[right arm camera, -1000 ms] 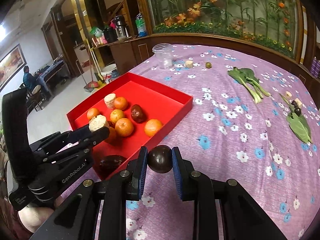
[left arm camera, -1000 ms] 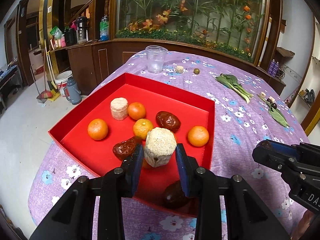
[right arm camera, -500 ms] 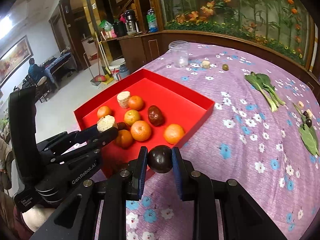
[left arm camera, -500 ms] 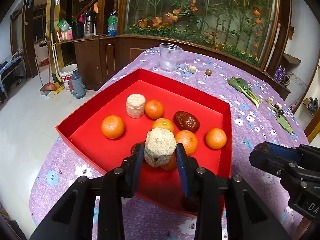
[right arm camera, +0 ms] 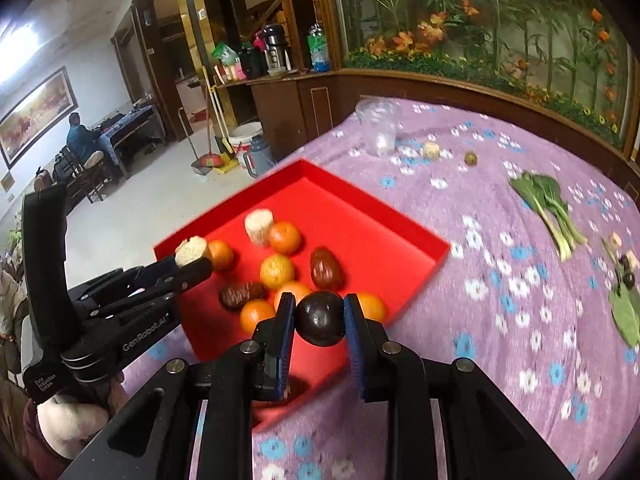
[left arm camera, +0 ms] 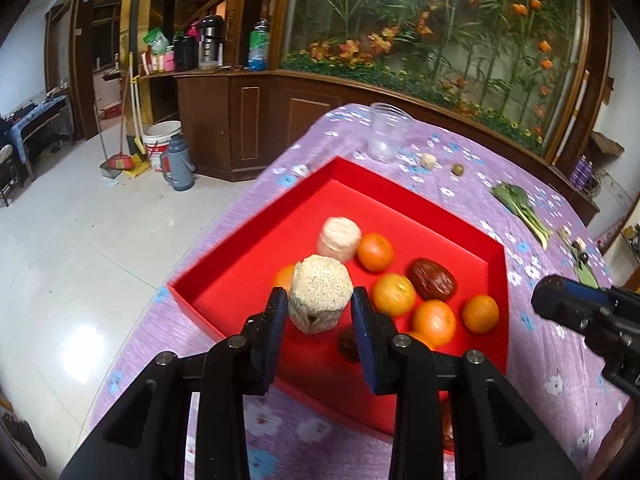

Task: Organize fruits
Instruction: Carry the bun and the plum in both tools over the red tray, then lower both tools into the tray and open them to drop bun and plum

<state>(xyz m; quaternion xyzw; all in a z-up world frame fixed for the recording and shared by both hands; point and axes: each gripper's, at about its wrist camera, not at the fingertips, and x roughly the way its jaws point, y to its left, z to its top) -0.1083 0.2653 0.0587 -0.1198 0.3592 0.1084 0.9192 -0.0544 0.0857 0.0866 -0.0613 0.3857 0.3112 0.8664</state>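
Note:
A red tray (left arm camera: 416,200) (right arm camera: 384,220) on the purple flowered cloth holds several oranges (left arm camera: 375,252), brown dates (left arm camera: 434,279) and a pale corn piece (left arm camera: 339,238). My left gripper (left arm camera: 320,312) is shut on a pale speckled corn piece (left arm camera: 321,298), held above the tray's near left corner; it also shows in the right wrist view (right arm camera: 192,252). My right gripper (right arm camera: 320,318) is shut on a dark round fruit (right arm camera: 320,318), held above the tray's near edge.
A clear plastic cup (left arm camera: 388,132) stands beyond the tray. A small corn piece (left arm camera: 428,160), a small green fruit (left arm camera: 457,169), leafy greens (right arm camera: 548,204) and small bits on a leaf (right arm camera: 624,300) lie on the cloth. The table edge drops to the floor at left.
Both grippers have lifted and drawn back toward the tray's near edge with their loads. The left one has shifted toward the tray's left corner.

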